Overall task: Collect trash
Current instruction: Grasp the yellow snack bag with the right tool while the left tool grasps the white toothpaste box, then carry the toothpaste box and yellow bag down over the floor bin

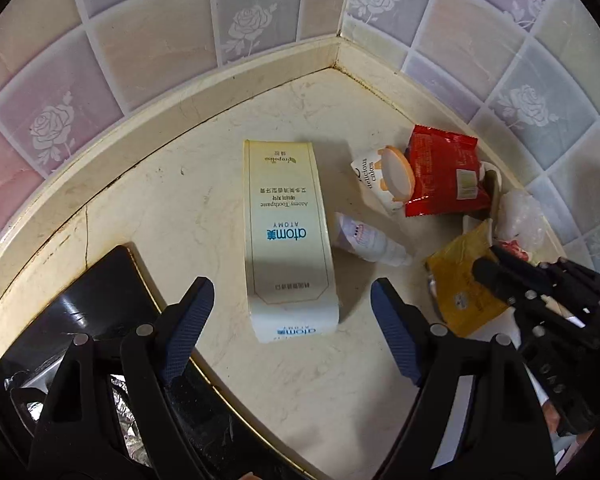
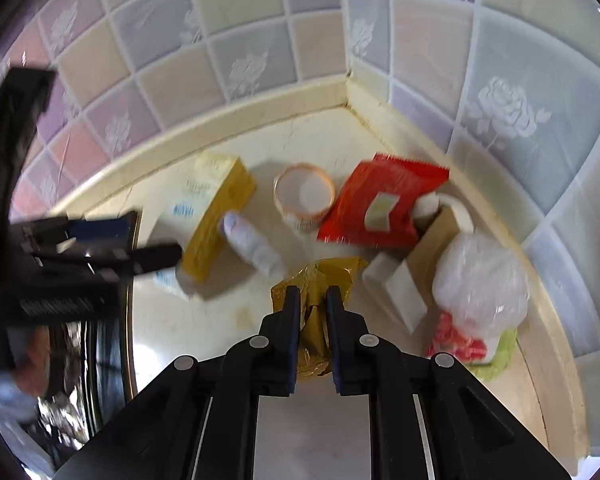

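Two grippers: right gripper clamped on yellow wrapper; left gripper spread wide
Toothpaste box: flat; long axis toward tiled corner

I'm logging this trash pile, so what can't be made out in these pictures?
- Right wrist view: print on the toothpaste box and red packet, motion blurred.
- Left wrist view: yellow wrapper partly covered by the right gripper.
- Right wrist view: items under the plastic bag.

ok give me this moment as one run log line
phase: picking trash | right tongs: shut on yellow wrapper | left tongs: open over toothpaste box | left on counter: red packet, cup, small bottle
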The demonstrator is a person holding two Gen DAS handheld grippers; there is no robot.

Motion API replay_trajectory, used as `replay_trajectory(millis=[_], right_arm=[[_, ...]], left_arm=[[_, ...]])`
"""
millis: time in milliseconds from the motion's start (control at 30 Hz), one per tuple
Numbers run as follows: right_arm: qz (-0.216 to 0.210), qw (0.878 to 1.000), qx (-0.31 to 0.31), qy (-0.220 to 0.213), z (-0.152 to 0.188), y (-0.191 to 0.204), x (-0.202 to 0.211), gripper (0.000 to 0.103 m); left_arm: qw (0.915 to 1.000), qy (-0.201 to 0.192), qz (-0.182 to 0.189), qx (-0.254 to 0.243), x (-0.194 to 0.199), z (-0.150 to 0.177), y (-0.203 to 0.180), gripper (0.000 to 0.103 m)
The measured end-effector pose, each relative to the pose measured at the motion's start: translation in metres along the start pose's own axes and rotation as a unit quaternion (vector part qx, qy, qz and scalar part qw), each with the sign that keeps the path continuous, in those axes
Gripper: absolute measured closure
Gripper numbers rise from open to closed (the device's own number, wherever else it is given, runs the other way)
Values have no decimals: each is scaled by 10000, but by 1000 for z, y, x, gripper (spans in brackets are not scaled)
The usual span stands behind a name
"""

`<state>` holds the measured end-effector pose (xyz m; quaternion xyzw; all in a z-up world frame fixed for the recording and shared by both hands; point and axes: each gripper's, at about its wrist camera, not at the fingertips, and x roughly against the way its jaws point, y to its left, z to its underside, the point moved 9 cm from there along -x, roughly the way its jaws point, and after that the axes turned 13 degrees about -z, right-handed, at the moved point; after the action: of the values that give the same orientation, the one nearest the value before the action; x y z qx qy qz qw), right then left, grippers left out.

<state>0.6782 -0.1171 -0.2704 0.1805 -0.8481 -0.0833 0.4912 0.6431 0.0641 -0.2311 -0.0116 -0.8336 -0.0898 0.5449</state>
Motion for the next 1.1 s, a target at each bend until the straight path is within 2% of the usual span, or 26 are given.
replay_trajectory(millis=[267, 300, 400, 567, 900, 1100], right_arm=[[14, 9992, -262, -309, -17, 3, 13, 91], [3, 9991, -278, -310, -17, 3, 13, 91], [-20, 9990, -326, -307, -12, 1, 17, 91], [-82, 9985, -414, -334, -4, 3, 23, 91], [-146, 9973, -422, -589, 3, 17, 64, 91], [-257, 9961, -296, -787, 13, 38, 109, 91]], left_arm=[[9992, 200, -323, 153, -31, -2, 4, 25], [9990, 231, -303, 213, -34, -2, 4, 29], [9987, 297, -290, 305, -39, -2, 6, 50], [9983, 230, -295, 447, -34, -2, 7, 52], [9978, -240, -219, 584, 32, 11, 9, 54], [9961, -572, -143, 650, 100, 31, -1, 54]])
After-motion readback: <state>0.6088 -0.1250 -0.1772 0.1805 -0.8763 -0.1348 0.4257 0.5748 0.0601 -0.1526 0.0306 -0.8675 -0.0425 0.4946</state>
